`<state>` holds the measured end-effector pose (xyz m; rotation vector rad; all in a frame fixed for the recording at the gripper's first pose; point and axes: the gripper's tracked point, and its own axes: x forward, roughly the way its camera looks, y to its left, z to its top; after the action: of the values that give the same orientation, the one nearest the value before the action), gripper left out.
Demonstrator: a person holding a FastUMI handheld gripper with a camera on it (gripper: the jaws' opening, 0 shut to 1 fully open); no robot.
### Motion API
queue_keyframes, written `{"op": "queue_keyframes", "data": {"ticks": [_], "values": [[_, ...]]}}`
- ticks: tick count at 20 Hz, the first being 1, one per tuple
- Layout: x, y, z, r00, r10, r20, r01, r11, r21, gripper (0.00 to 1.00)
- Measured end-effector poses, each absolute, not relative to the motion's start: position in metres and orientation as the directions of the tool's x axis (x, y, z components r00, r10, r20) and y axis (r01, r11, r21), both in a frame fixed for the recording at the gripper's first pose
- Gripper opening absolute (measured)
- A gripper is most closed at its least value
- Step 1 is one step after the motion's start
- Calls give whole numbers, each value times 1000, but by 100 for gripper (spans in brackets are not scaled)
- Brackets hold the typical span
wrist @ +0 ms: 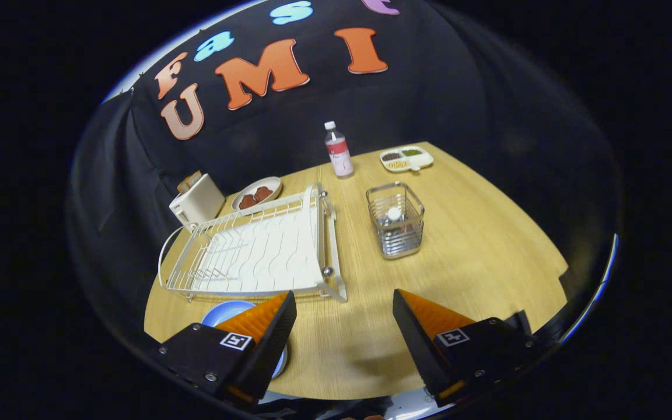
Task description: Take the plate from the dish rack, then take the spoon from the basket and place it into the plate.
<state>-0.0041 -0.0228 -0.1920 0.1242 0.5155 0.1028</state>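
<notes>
Light wood surface in a booth, black cloth wall behind and to both sides. Tongs are wide apart, gripping nothing, hanging low over the near part of the surface with bare wood between the fingers.

Task items:
- blue plate lies flat on the surface just in front of the dish rack, mostly hidden under the left finger; only its far rim and a sliver near the finger's inner side show
- white wire dish rack sits just beyond the left finger, slots bare, its near corner close to the gap between the fingers
- wire basket stands beyond the right finger, right of the rack and apart from it; a pale rounded spoon end shows inside, rest of the spoon can't be made out

Around:
- white toaster with toast in it, behind the rack's far left corner
- small dish with brown pieces, touching or just behind the rack's far edge, can't tell which
- clear bottle, upright, far centre
- divided tray near the far edge

Clearance: open lane of wood between rack and basket, running from the fingers up to the bottle. Wide bare stretch right of the basket out to the surface edge. The rack crowds the left edge
</notes>
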Motion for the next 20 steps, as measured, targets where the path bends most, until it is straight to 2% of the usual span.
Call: {"op": "queue_keyframes", "data": {"ticks": [4,8,10,14,17,20], "values": [[31,-43,-166,924,79,-374,-59,996,66,97],[60,-53,-165,939,66,-338,-80,996,-29,95],[73,-57,-171,941,59,-332,-86,994,-67,89],[89,-61,-182,942,57,-330,-97,990,-105,68],[97,-66,-193,936,52,-347,-93,990,-102,46],[104,-71,-196,936,47,-348,-87,991,-101,28]]}}
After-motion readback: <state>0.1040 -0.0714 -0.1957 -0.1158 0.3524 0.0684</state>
